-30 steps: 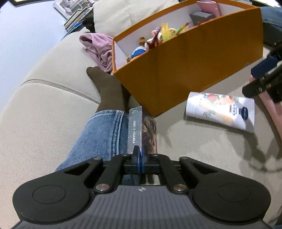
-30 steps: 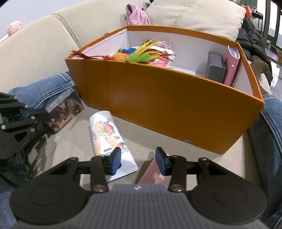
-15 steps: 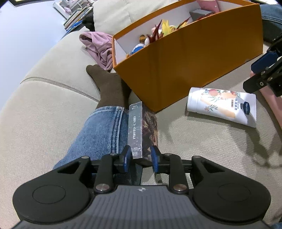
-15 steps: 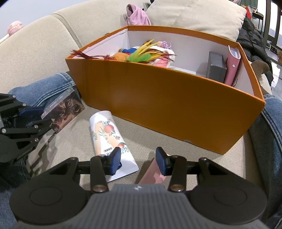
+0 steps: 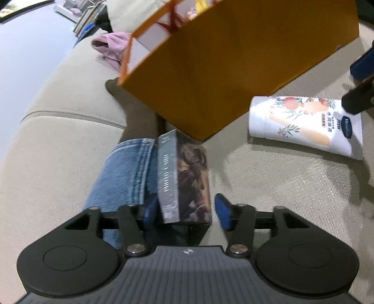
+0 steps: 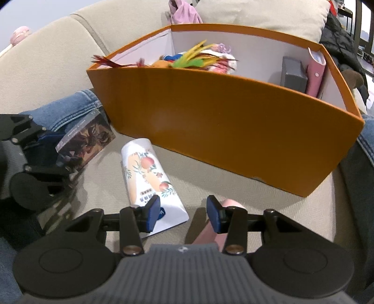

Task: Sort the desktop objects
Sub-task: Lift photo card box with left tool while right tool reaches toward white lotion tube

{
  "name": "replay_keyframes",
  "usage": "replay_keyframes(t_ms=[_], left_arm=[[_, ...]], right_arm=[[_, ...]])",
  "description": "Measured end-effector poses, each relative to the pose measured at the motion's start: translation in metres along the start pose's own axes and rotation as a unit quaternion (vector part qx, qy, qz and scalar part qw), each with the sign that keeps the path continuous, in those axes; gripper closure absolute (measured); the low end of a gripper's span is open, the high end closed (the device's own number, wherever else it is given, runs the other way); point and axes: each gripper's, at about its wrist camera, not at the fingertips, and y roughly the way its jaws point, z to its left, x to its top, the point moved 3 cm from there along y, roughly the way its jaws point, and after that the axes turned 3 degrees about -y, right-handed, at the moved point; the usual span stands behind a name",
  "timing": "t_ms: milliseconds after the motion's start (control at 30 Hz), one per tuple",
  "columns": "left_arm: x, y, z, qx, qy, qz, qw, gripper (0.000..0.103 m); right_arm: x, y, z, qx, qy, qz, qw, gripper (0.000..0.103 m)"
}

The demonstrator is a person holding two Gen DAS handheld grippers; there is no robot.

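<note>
A dark photo-card box (image 5: 184, 177) leans on its edge against a person's jeans leg (image 5: 126, 173), in front of the orange storage box (image 5: 222, 70). My left gripper (image 5: 185, 212) straddles its near end. The jaws are opening, and the right pad stands clear of the box. A white lotion tube (image 5: 303, 124) with fruit print lies on the sofa to the right. In the right wrist view my right gripper (image 6: 184, 215) hovers open over the tube (image 6: 147, 173) end and a pink object (image 6: 210, 233), gripping nothing. The left gripper (image 6: 53, 152) shows at the photo-card box (image 6: 86, 140).
The orange storage box (image 6: 222, 121) holds feather toys (image 6: 194, 56), a grey box (image 6: 293, 74) and a pink folder (image 6: 315, 74). A brown sock (image 5: 138, 112) and pink cloth (image 5: 109, 46) lie beyond the leg. A cushion (image 6: 268, 16) sits behind the box on the beige sofa (image 5: 46, 152).
The left jaws went from shut on the photo-card box to spread wide around it, and the left gripper sank closer to the sofa. The right gripper stayed still.
</note>
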Motion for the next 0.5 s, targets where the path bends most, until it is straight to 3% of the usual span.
replay_keyframes(t_ms=[67,133,200,367,500], left_arm=[[0.000,-0.001,-0.001,0.004,-0.002,-0.003,1.0000,0.044],[-0.001,-0.005,0.004,0.012,-0.014,-0.011,0.9998,0.062],[-0.004,-0.011,0.009,-0.006,-0.031,-0.018,0.9993,0.066],[-0.017,-0.011,0.004,-0.064,-0.036,-0.004,0.9973,0.066],[-0.014,-0.008,0.008,-0.057,-0.048,-0.007,0.9972,0.069]], right_arm=[[0.001,-0.001,-0.003,0.000,0.005,-0.001,1.000,0.057],[0.001,-0.002,-0.006,0.002,0.011,-0.001,1.000,0.057],[0.001,0.000,-0.008,0.012,0.018,0.005,1.000,0.057],[-0.001,0.004,-0.007,0.034,0.025,0.020,0.999,0.057],[-0.002,0.006,-0.006,0.052,0.029,0.028,0.998,0.057]])
